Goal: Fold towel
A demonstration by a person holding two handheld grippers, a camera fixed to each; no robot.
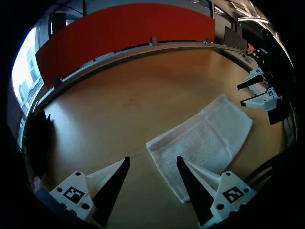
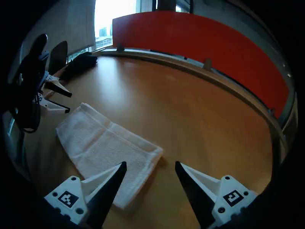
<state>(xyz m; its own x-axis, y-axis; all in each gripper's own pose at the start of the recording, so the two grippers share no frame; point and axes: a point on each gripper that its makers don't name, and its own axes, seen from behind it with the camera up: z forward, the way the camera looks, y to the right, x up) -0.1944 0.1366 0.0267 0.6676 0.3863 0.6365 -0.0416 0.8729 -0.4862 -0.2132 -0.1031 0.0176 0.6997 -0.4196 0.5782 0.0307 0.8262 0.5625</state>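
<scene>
On the wooden counter [image 1: 114, 107], toward its near edge, the white towel [image 1: 206, 139] lies flat, folded into a rectangle with layered edges. The left tongs [image 1: 152, 158] are spread and hold nothing. Their right finger stands over one end of the towel, and I cannot tell whether it touches. The right tongs [image 2: 150, 163] are spread too and empty, their left finger over the towel's other end. Each pair appears in the other's view just beyond the towel, clear of it. A red panel [image 2: 213, 42] runs along the counter's far edge.
</scene>
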